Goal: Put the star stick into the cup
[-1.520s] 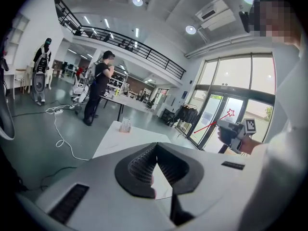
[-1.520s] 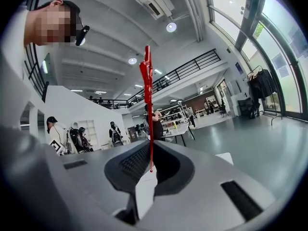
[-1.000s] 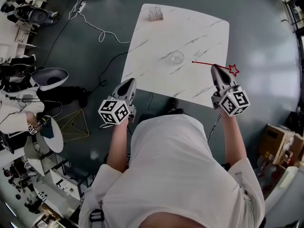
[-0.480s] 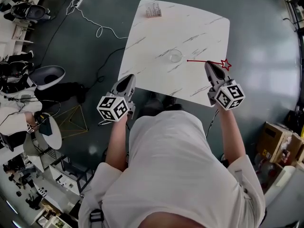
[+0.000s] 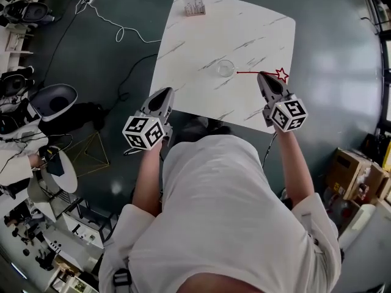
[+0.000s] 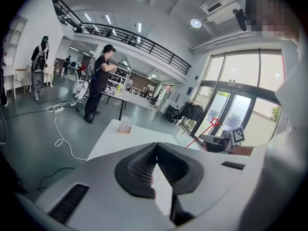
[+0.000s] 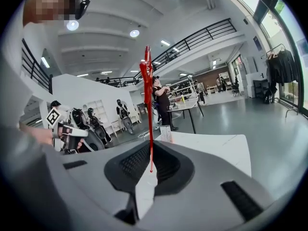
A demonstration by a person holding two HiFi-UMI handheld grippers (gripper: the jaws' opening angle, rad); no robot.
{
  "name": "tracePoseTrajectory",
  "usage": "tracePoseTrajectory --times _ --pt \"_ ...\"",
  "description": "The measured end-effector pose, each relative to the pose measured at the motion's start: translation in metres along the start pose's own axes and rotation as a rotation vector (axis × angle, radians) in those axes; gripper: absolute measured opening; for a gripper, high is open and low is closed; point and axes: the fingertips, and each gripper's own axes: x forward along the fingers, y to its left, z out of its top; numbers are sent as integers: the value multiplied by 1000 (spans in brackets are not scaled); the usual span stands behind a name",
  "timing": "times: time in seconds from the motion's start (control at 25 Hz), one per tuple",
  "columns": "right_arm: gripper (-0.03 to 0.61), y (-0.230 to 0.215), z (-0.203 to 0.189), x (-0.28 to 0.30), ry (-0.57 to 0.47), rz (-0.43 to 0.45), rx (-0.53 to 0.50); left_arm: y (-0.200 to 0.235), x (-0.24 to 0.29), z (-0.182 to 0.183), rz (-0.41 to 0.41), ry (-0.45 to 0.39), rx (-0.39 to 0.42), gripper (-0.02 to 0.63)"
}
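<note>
A red star stick (image 5: 256, 73) is held above the white marble table (image 5: 201, 35), and my right gripper (image 5: 264, 76) is shut on its shaft. Its star (image 5: 281, 74) sticks out to the right, and its thin end points left, ending just short of a small clear cup (image 5: 225, 68). In the right gripper view the star stick (image 7: 148, 105) rises straight up from between the shut jaws. My left gripper (image 5: 165, 94) hovers at the table's near left edge, shut and holding nothing. From the left gripper view the star (image 6: 214, 122) and the right gripper (image 6: 222, 141) show far to the right.
A small rack (image 5: 195, 6) stands at the table's far left corner, also seen as the rack (image 6: 125, 125) in the left gripper view. Cables (image 5: 110, 23), chairs and equipment lie on the floor to the left. Cardboard boxes (image 5: 351, 170) sit at the right.
My right gripper has carried the star stick left, bringing its thin end closer to the cup. The left gripper has stayed at the table's near edge.
</note>
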Motion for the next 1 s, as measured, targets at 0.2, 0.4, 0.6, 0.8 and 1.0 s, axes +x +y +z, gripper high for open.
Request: tracePoseTrajectory --times 0.2,0.4,0.6,0.8,1.0 --pt "32 -6 -19 24 32 -43 22 16 15 4 -37 26 2 14" --pt "32 -11 -34 47 68 -92 14 28 29 1 -67 59 -17 14" --pt "32 -21 -60 72 121 -131 40 36 44 -5 -94 93 -29 14" --pt "32 -24 -83 92 162 -162 56 47 51 -8 -113 124 -34 14" --pt "32 -32 -106 108 194 -193 93 55 63 -18 -140 160 -38 14"
